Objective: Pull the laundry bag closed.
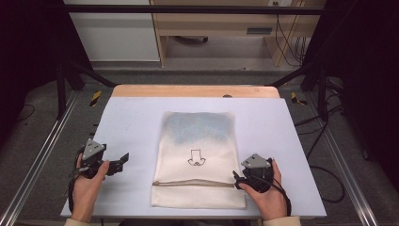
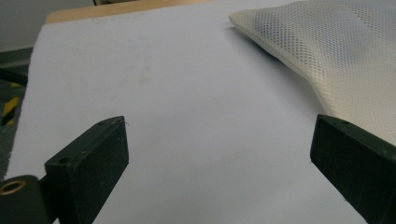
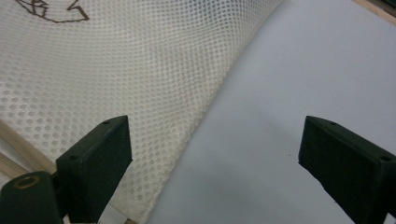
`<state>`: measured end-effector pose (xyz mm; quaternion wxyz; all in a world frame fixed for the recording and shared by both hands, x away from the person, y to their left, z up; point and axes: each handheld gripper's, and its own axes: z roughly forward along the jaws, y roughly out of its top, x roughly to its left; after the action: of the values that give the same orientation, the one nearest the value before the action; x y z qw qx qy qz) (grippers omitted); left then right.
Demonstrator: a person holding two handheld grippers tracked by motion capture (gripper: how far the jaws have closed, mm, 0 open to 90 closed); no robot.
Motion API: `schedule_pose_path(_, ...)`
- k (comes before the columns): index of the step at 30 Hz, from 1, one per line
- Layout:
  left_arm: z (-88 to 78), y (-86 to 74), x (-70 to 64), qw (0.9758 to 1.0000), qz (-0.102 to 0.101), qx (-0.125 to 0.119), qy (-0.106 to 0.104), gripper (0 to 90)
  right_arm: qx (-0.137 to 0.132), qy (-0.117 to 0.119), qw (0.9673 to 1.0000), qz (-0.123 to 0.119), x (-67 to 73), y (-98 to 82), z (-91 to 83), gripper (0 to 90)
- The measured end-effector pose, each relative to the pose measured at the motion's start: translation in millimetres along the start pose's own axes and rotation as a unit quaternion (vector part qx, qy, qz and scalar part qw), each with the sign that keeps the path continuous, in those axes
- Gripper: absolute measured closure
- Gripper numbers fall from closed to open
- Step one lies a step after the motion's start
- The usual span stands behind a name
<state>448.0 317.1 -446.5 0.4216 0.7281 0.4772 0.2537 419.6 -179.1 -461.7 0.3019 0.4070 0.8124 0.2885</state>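
Both hands low at near table edge: left gripper (image 1: pixel 123 159) w/ jaws spread wide over bare white table (image 1: pixel 131 122), nothing between; right gripper (image 1: pixel 236 178) also wide apart & empty, at the right edge of the cream mesh zip bag (image 1: pixel 197 160). Bag lies flat mid-table btwn the two, zipper (image 1: pixel 193 184) near its front end, left gripper apart from it. Beyond: wooden table edge, grey floor, wooden desk (image 1: pixel 226 23) w/ cables.

We see a cream mesh laundry bag (image 1: pixel 197 155), dotted with fine holes, a grey-blue tint near its top, a dark line drawing mid-panel and a tan zipper (image 1: pixel 193 183). The table cover (image 1: pixel 131 122) is pale lavender-white; our grippers' jaws are black.
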Motion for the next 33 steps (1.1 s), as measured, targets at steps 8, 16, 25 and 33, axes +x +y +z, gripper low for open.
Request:
schedule_pose_path(8,-10.0,-7.4,-6.6,0.9987,-0.007,0.021,-0.046,6.8,-0.013,-0.002,0.9997,-0.020,9.4,3.0,-2.7,14.9)
schedule_pose_path(16,-16.4,-9.5,-18.6,0.9981,0.028,0.021,-0.051,6.8,-0.016,0.002,0.9981,-0.059,18.4,39.2,-10.6,21.4)
schedule_pose_path(25,-15.7,-12.9,-13.1,0.9990,0.037,0.026,0.007,7.4,0.018,0.091,0.9898,-0.107,28.4,96.8,1.6,20.5)
schedule_pose_path(33,-23.8,-14.1,-7.5,0.9989,0.029,0.015,0.032,7.4,0.020,0.125,0.9801,-0.153,51.2,137.0,0.4,19.4)
